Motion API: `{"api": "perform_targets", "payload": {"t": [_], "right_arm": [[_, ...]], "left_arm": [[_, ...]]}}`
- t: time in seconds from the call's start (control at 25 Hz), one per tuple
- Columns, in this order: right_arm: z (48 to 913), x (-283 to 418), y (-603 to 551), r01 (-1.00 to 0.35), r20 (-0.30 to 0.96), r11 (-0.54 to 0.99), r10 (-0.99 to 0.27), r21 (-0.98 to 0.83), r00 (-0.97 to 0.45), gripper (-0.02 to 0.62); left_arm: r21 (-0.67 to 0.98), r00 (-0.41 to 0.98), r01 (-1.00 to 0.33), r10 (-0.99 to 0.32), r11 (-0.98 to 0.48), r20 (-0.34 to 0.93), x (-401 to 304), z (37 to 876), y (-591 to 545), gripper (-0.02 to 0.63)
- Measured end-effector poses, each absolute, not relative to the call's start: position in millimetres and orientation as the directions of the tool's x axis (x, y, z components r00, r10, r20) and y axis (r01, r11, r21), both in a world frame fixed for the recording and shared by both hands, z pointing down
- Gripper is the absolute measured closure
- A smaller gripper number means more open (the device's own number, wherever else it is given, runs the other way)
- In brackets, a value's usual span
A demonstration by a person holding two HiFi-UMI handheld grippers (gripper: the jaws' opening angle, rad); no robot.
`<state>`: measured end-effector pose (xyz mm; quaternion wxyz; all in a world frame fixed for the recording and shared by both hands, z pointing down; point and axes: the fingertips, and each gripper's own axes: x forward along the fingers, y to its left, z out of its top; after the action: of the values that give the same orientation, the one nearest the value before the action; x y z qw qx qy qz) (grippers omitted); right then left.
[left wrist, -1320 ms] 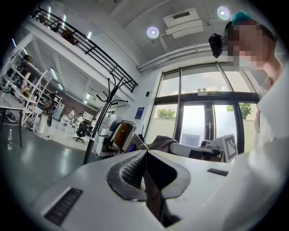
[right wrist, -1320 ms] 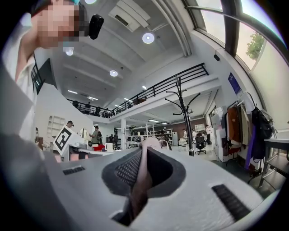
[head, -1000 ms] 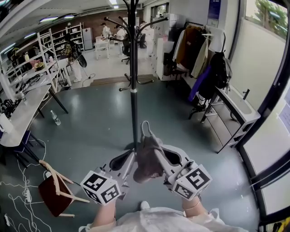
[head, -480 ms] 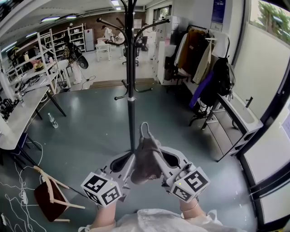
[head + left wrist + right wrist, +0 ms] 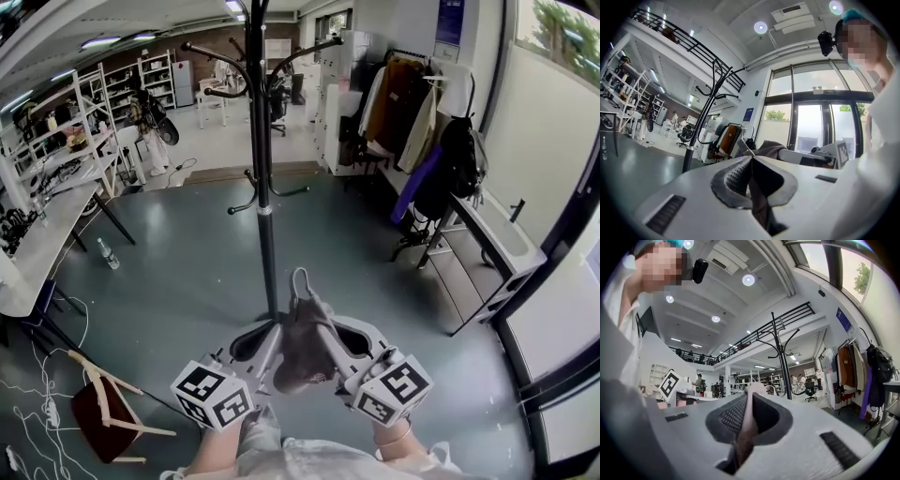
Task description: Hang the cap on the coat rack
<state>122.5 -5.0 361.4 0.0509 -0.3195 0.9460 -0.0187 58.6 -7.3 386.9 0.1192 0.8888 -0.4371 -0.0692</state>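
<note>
Both grippers hold the cap (image 5: pixel 302 339) between them, low and close in front of the person. The left gripper (image 5: pixel 751 159) has its jaws pressed together on a fold of the brownish fabric, which runs down through the slot between its pads. The right gripper (image 5: pixel 749 400) is clamped on another fold from the opposite side. In the head view the two come in at an angle and meet at the cap, whose adjuster strap (image 5: pixel 299 277) loops out ahead, pointing away from the person.

The coat rack (image 5: pixel 263 197) stands straight ahead of the tongs and a little to the left, so the left gripper is the nearer one. Its black pole rises upright from the floor just beyond the cap. What matters is height: the upper hooks (image 5: pixel 204 52) curl out at the top of the pole, well above the cap, and a lower pair of hooks (image 5: pixel 246 201) sits partway up.

Judging from this, the cap is gripped but not yet hung — the next move calls for lifting it up and forward until the crown or strap clears a hook tip.
</note>
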Motion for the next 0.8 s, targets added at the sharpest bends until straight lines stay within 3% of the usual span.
{"api": "perform_targets", "payload": {"t": [0.8], "right_arm": [[370.0,105.6,-71.4,-0.643,-0.088,0.76,-0.65,-0.094,-0.755,0.581]], "left_arm": [[0.227,0.641,-0.749,-0.767,-0.622,0.012,47.2,403.7,-76.7,0.589]]}}
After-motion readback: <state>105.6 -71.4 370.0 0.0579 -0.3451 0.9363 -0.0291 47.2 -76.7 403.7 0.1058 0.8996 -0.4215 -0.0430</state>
